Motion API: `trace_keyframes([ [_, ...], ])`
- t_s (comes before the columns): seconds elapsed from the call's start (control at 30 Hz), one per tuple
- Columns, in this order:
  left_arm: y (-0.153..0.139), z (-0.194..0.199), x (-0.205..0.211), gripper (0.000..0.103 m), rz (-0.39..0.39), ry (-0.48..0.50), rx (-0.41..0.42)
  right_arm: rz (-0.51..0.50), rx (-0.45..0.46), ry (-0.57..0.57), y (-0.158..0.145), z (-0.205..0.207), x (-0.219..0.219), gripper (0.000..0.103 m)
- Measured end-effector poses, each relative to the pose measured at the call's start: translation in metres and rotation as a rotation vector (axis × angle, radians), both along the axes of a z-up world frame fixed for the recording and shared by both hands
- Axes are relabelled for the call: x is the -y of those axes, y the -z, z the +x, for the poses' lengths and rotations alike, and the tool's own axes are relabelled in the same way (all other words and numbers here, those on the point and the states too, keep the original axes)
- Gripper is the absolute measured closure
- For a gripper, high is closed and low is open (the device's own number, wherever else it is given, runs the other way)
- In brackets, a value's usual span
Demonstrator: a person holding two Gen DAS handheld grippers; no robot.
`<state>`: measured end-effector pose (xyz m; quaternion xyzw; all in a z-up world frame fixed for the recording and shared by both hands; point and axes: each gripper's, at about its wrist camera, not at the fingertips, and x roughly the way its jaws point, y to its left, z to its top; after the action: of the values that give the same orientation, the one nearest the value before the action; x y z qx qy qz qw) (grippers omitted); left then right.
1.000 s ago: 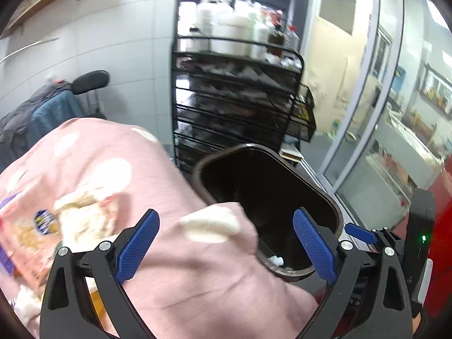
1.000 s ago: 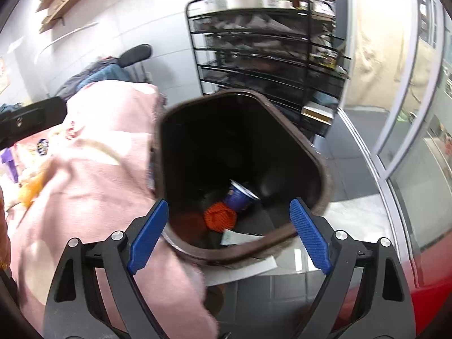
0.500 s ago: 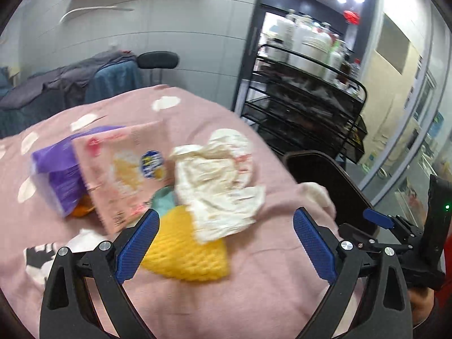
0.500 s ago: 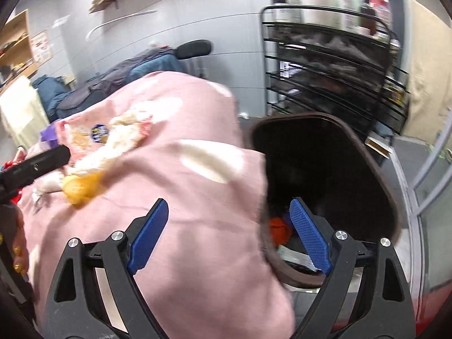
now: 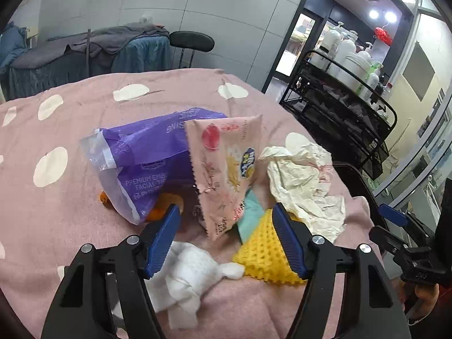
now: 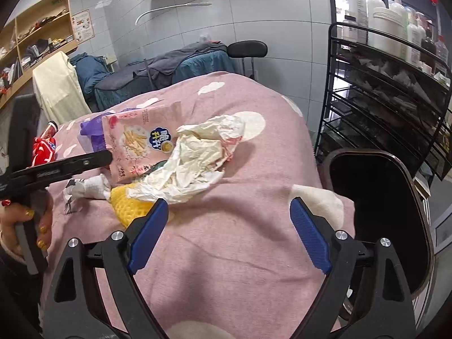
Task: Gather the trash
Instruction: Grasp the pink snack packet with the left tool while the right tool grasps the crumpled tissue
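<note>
Trash lies piled on a pink dotted blanket: a purple tissue pack, a pink snack bag, crumpled white paper, a yellow sponge, a white tissue wad and something orange under the purple pack. My left gripper is open, its jaws either side of the snack bag's lower corner. My right gripper is open and empty above bare blanket, just in front of the crumpled paper. The dark bin stands at the blanket's right edge.
A black wire rack with bottles stands behind the bin. A stool and a covered couch are at the back. Wooden shelves hang on the left wall. A glass partition is on the right.
Both grippers have swung left, away from the bin and over the blanket. The left one has dropped close to the trash pile and its jaws have narrowed around the snack bag's corner.
</note>
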<state>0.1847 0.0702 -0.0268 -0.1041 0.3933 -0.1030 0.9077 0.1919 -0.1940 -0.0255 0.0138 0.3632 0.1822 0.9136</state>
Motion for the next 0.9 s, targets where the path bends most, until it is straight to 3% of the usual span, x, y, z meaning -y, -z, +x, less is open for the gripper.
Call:
trace_keyframes([
  [0.27,0.010,0.023,0.007,0.047,0.026,0.049,-0.031,-0.013,-0.016,0.001,0.003,0.007,-0.002,0.016],
  [0.67,0.015,0.047,0.026,0.094,0.097,0.105,-0.065,-0.019,-0.047,-0.039,0.004,0.032,-0.016,0.016],
  [0.9,-0.006,0.025,0.019,0.097,0.084,0.072,0.010,0.035,-0.132,-0.074,0.009,0.070,-0.024,0.016],
])
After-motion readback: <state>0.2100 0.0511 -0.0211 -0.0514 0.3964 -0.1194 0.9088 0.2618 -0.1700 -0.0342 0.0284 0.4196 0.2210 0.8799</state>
